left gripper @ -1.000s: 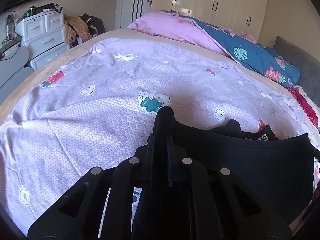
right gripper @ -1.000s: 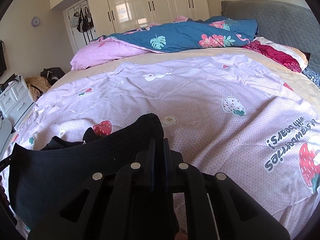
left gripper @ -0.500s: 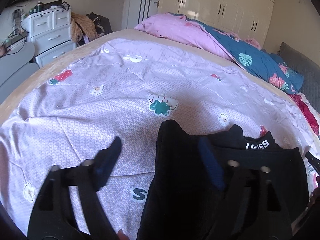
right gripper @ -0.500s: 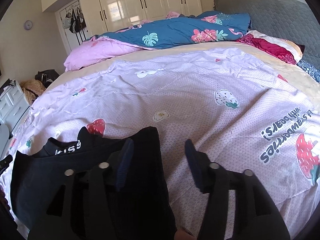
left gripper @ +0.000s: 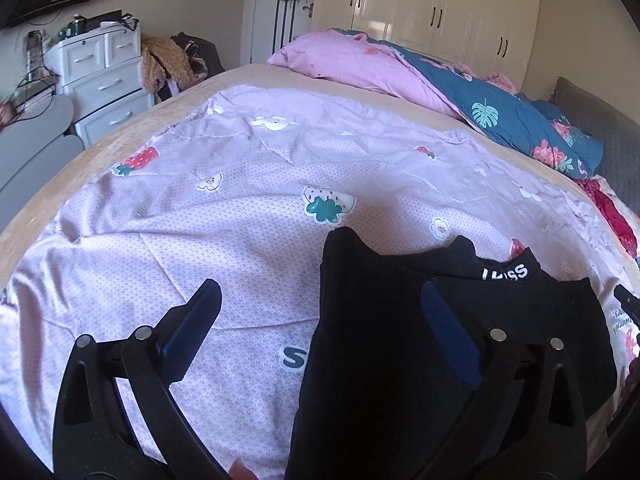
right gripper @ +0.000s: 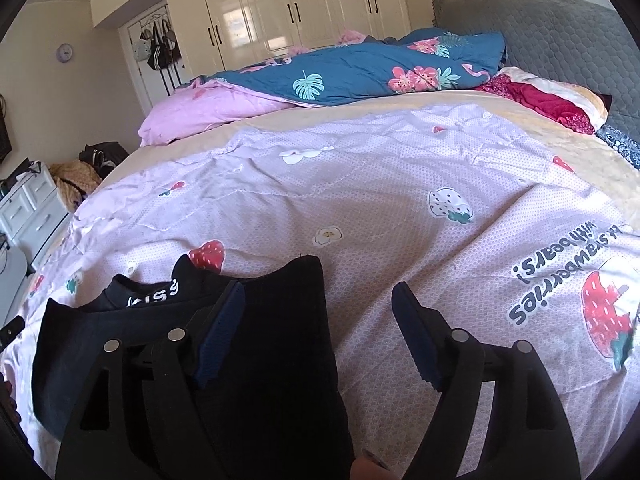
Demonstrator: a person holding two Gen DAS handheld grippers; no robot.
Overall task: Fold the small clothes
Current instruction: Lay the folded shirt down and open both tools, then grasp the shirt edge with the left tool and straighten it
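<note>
A small black garment (left gripper: pixel 384 344) with white lettering at its collar lies partly folded on the lilac strawberry-print quilt (left gripper: pixel 240 208). It also shows in the right wrist view (right gripper: pixel 264 344). My left gripper (left gripper: pixel 320 304) is open and empty, hovering over the garment's left edge. My right gripper (right gripper: pixel 318 304) is open and empty, hovering over the garment's right edge. The near part of the garment is hidden behind the gripper frames.
A pink and blue floral duvet (right gripper: pixel 340 72) is heaped at the far side of the bed. A red blanket (right gripper: pixel 540 104) lies by the grey headboard (right gripper: pixel 560 40). White drawers (left gripper: pixel 104 80) stand left of the bed. Wardrobes (right gripper: pixel 288 8) line the back wall.
Both grippers were shut on the black garment's corners one second ago. They opened, let it drop onto the quilt, and drew back a little.
</note>
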